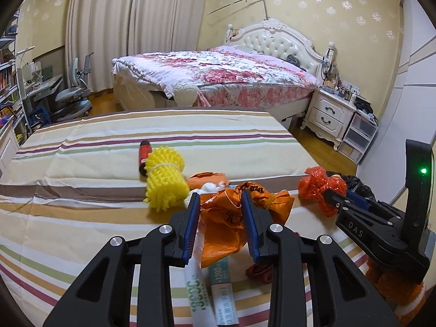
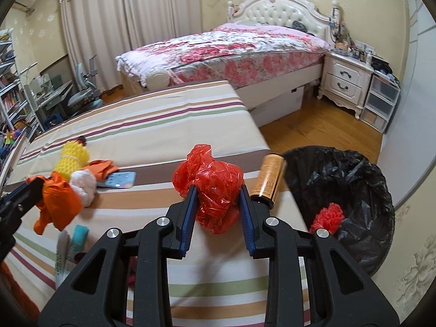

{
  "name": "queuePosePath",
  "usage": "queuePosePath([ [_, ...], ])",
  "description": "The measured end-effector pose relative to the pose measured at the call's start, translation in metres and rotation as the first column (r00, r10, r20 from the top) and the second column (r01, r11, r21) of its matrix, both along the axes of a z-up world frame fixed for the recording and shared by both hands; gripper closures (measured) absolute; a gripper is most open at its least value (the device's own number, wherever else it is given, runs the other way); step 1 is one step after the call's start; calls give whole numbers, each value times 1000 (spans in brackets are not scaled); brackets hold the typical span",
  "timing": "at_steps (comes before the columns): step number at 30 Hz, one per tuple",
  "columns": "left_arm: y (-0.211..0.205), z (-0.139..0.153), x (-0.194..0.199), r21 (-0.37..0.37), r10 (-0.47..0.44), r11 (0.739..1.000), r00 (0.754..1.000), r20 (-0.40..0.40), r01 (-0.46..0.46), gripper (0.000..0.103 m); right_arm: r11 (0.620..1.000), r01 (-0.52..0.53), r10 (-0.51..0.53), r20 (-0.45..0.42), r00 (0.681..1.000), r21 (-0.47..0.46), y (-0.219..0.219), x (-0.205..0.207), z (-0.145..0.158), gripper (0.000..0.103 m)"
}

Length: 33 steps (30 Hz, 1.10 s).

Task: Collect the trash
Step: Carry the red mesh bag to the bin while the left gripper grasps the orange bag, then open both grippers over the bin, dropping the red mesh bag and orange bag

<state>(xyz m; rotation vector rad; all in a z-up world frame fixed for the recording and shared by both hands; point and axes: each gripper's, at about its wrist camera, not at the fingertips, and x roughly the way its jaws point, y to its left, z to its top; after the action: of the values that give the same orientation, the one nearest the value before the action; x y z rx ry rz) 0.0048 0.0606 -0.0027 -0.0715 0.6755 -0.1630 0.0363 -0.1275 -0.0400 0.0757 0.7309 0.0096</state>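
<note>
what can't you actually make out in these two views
- Red can: left wrist view, the yellow spiky roll covers its side; label too small to read.
- Trash bin: right wrist view, the black liner hides its bottom; only a red netted scrap shows.
- White packets: left wrist view, blurred, partly behind the left gripper and its orange bag.
- Gold can: right wrist view, print too small.
</note>
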Motion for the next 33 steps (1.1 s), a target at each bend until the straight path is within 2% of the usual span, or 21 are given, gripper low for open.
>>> queuePosePath([
  [10, -65, 4, 26, 8, -106, 994, 994, 2, 106, 71, 989, 151, -150, 17, 988, -7, -66, -2, 2, 74],
  [19, -135, -3, 43, 27, -215, 976, 977, -8, 215, 71, 959, 283, -282, 25, 959, -25, -120, -7, -3, 74],
  [28, -190, -16, 59, 66, -277, 959, 961, -5, 276, 71, 933, 357, -356, 35, 934, -33, -148, -10, -7, 74],
  [33, -203, -22, 68, 77, -293, 953, 956, -15, 293, 71, 925, 379, -379, 30, 925, -22, -156, -9, -10, 73],
])
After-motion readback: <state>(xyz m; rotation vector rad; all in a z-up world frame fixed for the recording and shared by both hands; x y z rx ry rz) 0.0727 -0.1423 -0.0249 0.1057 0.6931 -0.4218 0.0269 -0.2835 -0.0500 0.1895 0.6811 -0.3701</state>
